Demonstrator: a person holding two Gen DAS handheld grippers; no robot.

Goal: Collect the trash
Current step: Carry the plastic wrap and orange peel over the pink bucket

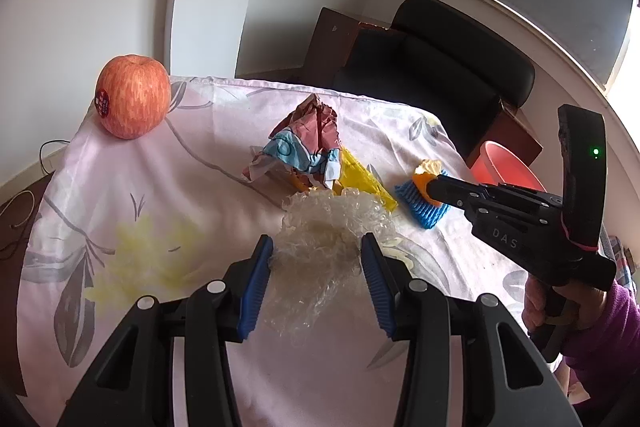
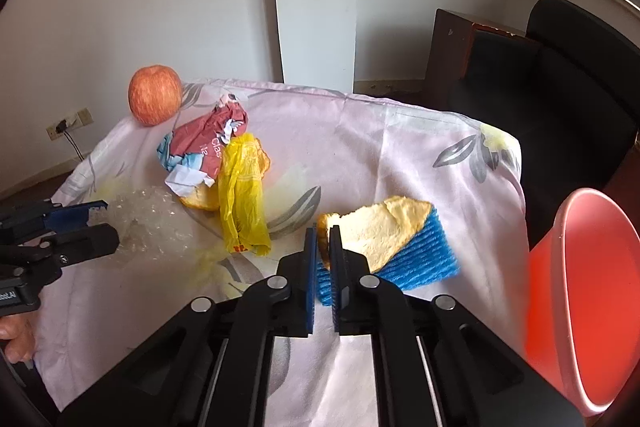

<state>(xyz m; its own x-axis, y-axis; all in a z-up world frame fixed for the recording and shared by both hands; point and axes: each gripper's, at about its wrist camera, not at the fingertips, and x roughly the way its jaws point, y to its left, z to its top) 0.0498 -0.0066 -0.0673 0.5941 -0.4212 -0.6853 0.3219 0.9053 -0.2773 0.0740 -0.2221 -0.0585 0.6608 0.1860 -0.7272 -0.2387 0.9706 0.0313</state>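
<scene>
A wad of clear bubble wrap [image 1: 320, 267] lies on the flowered cloth, and my left gripper [image 1: 317, 241] has its blue pads against both sides of it. My right gripper [image 2: 323, 239] is shut on the edge of an orange peel [image 2: 380, 227] together with the blue foam net [image 2: 420, 259] under it, at the cloth's right side. A crumpled red and blue wrapper [image 2: 204, 147], a yellow plastic bag [image 2: 242, 195] and a second peel [image 2: 198, 199] are heaped between the two grippers.
A red apple [image 1: 132, 101] stands at the cloth's far left corner. A red bucket [image 2: 580, 287] sits below the table's right edge. A black armchair [image 1: 440, 67] and a brown cabinet [image 1: 328, 43] stand behind the table. A hand in a purple sleeve [image 1: 600, 327] holds the right gripper.
</scene>
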